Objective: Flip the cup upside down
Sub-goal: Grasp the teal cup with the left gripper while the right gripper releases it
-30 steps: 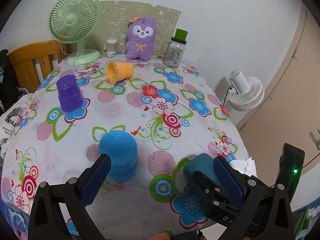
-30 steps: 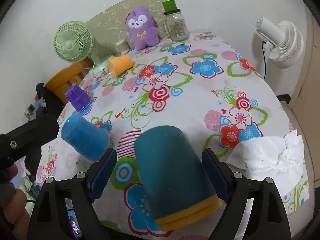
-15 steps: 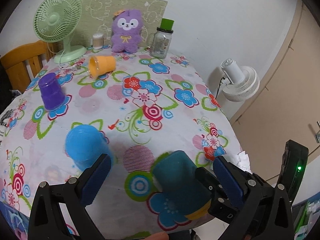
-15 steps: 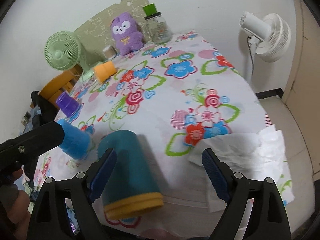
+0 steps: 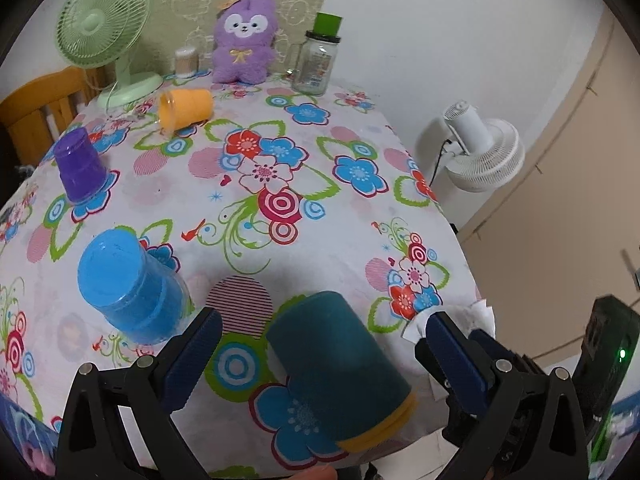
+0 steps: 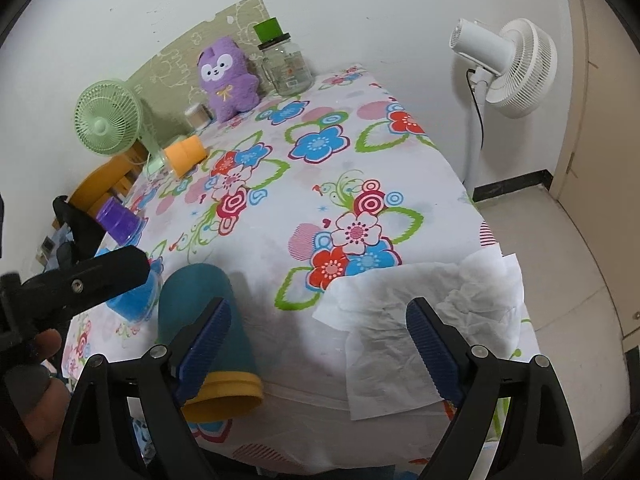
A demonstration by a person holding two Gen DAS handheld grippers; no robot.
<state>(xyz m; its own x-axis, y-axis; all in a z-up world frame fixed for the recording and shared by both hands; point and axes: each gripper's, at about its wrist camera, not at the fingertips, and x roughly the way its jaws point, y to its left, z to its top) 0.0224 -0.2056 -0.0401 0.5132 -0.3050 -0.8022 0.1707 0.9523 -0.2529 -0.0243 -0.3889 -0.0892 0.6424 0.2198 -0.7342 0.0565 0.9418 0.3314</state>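
Observation:
A teal cup with a yellow rim [image 5: 340,368] stands upside down near the table's front edge. It also shows in the right wrist view [image 6: 200,320]. My left gripper [image 5: 316,356] is open, its fingers on either side of the teal cup without touching it. My right gripper [image 6: 320,348] is open and empty, to the right of the cup, over a white paper towel [image 6: 432,320]. A light blue cup [image 5: 128,284] and a purple cup [image 5: 78,166] stand upside down. An orange cup [image 5: 186,108] lies on its side at the back.
The floral tablecloth [image 5: 280,184] covers the table. At the back stand a green fan [image 5: 100,28], a purple plush toy [image 5: 244,40] and a glass jar with a green lid [image 5: 318,60]. A white floor fan [image 6: 508,68] stands to the right. A wooden chair [image 5: 36,112] is at the left.
My right gripper has let go of the teal cup and moved right, over the paper towel. My left gripper has shifted right so that its fingers flank the teal cup.

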